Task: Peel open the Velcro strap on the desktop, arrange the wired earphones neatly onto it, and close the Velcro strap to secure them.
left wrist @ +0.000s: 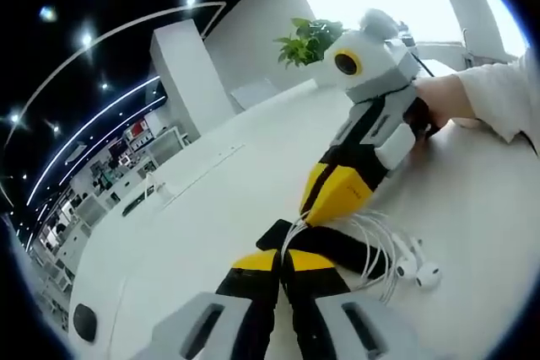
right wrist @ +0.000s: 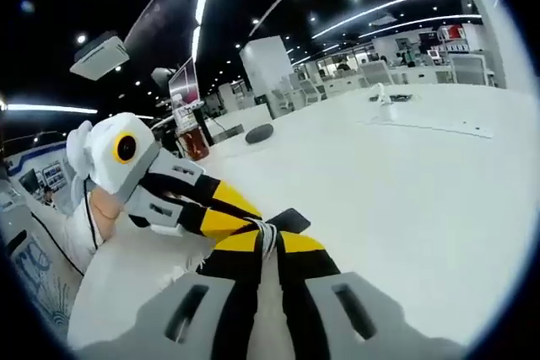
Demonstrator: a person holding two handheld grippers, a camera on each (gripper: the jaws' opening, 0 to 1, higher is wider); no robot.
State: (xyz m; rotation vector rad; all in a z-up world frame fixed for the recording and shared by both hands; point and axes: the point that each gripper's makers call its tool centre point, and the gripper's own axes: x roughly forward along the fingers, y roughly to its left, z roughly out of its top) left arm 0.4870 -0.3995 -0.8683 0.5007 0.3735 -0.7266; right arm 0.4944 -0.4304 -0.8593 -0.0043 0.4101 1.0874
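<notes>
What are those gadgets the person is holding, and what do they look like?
Each is a handheld gripper: the left gripper and right gripper have black jaws with yellow tips on grey, slotted bases. The grey-and-white body carries a yellow-ringed round lens. The person's hand emerges from a white sleeve.

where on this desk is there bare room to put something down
Bare white desk stretches from the grippers out toward the far edge; in the right gripper view it is open up to the dark round pad and the flat strip. It is crowded at the earphones, where both grippers' jaws meet over the black strap.
</notes>
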